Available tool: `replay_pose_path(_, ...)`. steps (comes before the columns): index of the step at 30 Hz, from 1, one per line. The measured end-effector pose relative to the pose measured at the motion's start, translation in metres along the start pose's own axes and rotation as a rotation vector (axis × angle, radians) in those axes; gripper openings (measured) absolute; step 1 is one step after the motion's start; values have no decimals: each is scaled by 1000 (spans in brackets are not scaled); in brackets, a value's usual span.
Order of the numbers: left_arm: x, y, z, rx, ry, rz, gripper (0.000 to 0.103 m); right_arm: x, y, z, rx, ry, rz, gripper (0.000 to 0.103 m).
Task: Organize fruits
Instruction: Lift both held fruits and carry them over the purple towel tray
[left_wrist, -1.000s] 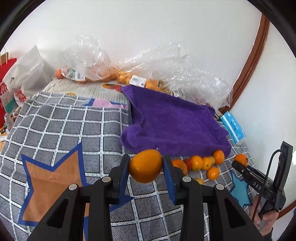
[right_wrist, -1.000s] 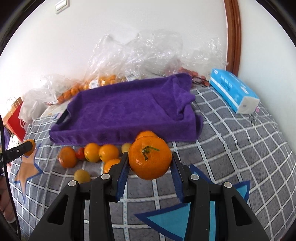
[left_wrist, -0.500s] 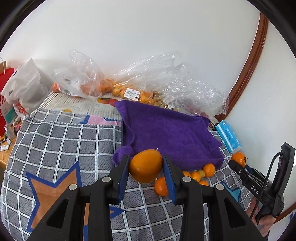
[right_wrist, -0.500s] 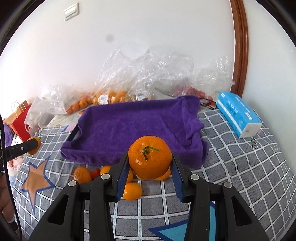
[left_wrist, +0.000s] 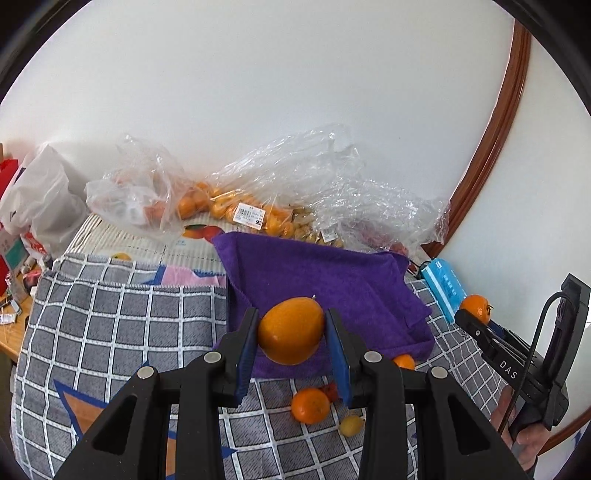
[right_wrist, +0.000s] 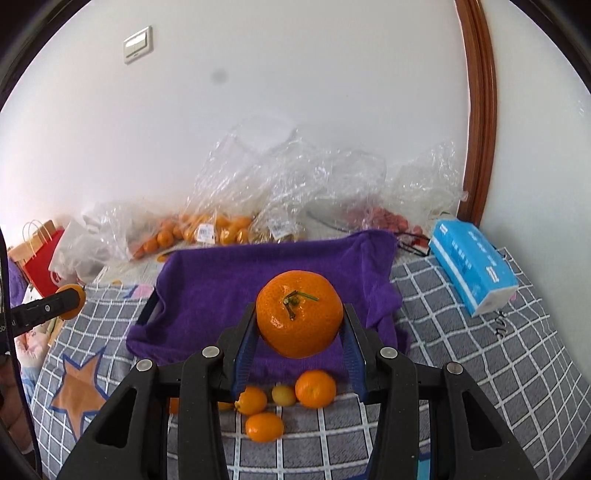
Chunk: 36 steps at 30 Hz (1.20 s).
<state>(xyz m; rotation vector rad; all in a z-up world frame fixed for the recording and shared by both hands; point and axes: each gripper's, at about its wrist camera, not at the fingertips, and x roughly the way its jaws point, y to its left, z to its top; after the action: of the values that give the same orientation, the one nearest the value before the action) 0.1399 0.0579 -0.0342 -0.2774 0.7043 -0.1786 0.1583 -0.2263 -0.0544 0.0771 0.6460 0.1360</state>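
In the left wrist view, your left gripper (left_wrist: 291, 338) was clamped on a smooth, egg-shaped orange fruit (left_wrist: 291, 330), its long axis tilted across the jaws. The purple terry towel draped over a tray (left_wrist: 321, 273) lay straight ahead and just below that fruit, so the coming move looked like a short carry forward and down. Loose small oranges (left_wrist: 310, 405) sat on the grey checked blanket with star patches (left_wrist: 110, 317) under the gripper, at the towel's near edge. At the right edge, your right gripper (left_wrist: 466, 317) held its own orange.

In the right wrist view, your right gripper (right_wrist: 297, 332) was clamped on a round, dimpled mandarin with a green stem (right_wrist: 298, 313), stem towards the camera. The same towel lay directly beyond it, and neither hand looked clearly nearer. More small fruit lay on the blanket below. A blue tissue pack (right_wrist: 472, 266) lay to the right, well apart from the towel. Crumpled clear plastic bags of fruit (right_wrist: 221, 225) lined the white wall (right_wrist: 295, 92) behind, by a brown wooden door frame (right_wrist: 478, 110).
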Motion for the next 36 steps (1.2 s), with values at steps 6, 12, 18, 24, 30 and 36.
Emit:
replay_pose_path(6,6,0,11,1,0,-7,34,6,-3,15,5,-11,-10,43)
replay_pose_path(12,13,-1,24,9,-4,-7,34,14,-5,25,11,-18,-16,43)
replay_pose_path(18,22,0,32,7,0,-14,34,24,-5,31,16,-17,-16,43)
replay_pose_path(24,30,-2,31,31,4,-6,34,39,-4,30,21,3,-17,43)
replay_pose_path(30,42,1,33,25,21,-9,34,48,-3,30,10,14,-18,43)
replay_pose_path(36,55,5,35,21,37,-4,34,58,-6,29,9,23,-23,43)
